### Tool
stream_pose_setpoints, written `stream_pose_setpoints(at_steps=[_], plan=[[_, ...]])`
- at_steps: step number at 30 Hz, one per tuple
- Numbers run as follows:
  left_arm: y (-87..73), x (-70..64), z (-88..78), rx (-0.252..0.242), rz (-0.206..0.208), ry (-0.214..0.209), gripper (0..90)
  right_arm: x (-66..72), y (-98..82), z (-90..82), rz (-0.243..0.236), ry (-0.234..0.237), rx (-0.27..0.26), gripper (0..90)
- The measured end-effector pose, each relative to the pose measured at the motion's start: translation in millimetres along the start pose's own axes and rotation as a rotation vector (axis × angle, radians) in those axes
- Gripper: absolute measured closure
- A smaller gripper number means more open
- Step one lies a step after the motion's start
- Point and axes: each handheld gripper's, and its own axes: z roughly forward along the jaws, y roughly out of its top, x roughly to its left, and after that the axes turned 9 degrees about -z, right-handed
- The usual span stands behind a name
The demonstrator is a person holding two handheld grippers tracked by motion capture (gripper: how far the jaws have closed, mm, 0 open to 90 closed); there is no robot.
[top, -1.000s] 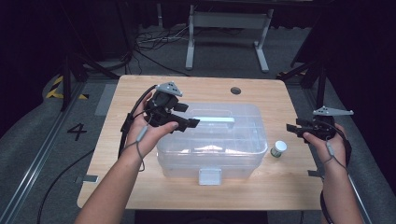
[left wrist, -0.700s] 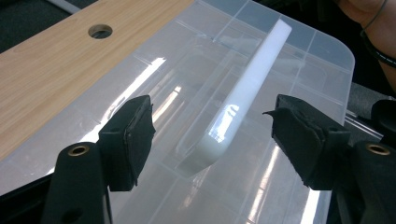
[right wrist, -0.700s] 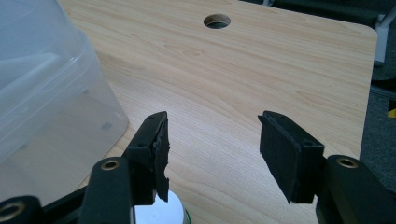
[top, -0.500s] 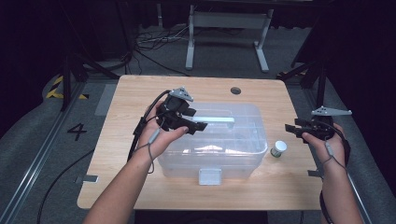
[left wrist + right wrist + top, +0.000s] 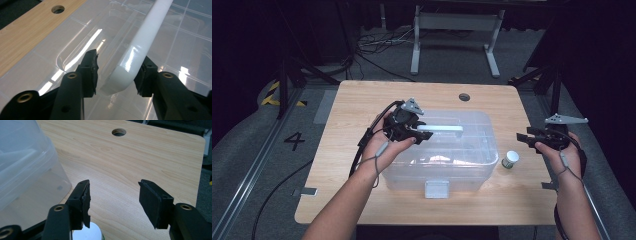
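Left gripper (image 5: 116,75) jaws have just been closing around the box (image 5: 472,165) handle (image 5: 140,47), not yet pinching; right gripper (image 5: 113,202) is waiting spread beside the box; lifting remains.

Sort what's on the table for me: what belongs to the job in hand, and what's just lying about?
In the job:
- clear storage box
- its white lid handle; the left tool has been closing around its end, one pad touching, the other with a gap
- front latch

Lying about:
- small white-capped jar right of the box
- right tool, open, above the table
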Motion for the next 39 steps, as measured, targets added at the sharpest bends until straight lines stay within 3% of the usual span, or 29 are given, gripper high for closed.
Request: stream_pose_setpoints(at_steps=[2,5,9,16,20,25,28,34,39], plan=[[-0.2,-1.0,0.0,0.004,0.006,-0.001,66.5,0.5,0.2,0.2,0.000,-0.001,0.000,43.0],[0.4,-1.2,-1.1,0.020,0.035,0.025,70.1,1.5,0.7,0.6,-0.004,0.004,0.003,43.0],[1.5,-0.6,-1.7,0.026,0.042,0.048,73.0,3.0,1.9,0.7,-0.011,0.009,0.003,43.0],[7.4,-2.3,-4.5,0.043,0.055,0.089,74.6,6.3,3.6,-2.4,-0.021,0.010,-0.009,43.0],[13.1,1.5,-6.9,0.035,0.042,0.081,74.7,8.7,2.7,-5.8,-0.027,0.017,-0.009,43.3],[22.6,3.7,-9.3,0.060,0.047,0.088,74.4,12.1,2.3,-12.2,-0.027,0.015,-0.026,44.5],[27.8,5.0,-10.3,0.073,0.048,0.090,74.2,14.2,1.6,-15.4,-0.048,0.028,-0.017,50.8],[38.5,12.6,-11.7,0.098,0.030,0.072,73.8,22.7,0.0,-20.1,-0.088,0.066,0.029,77.9],[49.1,16.7,-13.3,0.113,0.027,0.081,72.6,29.2,1.2,-23.7,-0.124,0.106,-0.007,84.2]])
